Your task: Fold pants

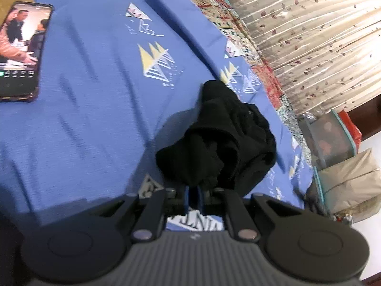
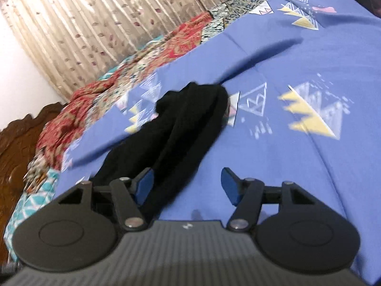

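The black pants (image 1: 221,140) lie bunched in a heap on the blue patterned bedsheet (image 1: 100,109), near its right edge. My left gripper (image 1: 193,199) is at the near end of the heap, its blue pads shut together on a fold of the black cloth. In the right wrist view the pants (image 2: 183,128) stretch away from me as a long dark strip. My right gripper (image 2: 188,186) stands open over the near end of that strip. The cloth runs between its fingers, close against the left pad (image 2: 145,183), while the right pad (image 2: 229,187) is over bare sheet.
A phone (image 1: 21,50) with a lit screen lies on the sheet at far left. A red patchwork quilt (image 2: 133,59) lines the bed's far edge below a beige curtain (image 1: 309,31). Storage bags (image 1: 338,143) stand beside the bed. A carved wooden headboard (image 2: 21,143) is at left.
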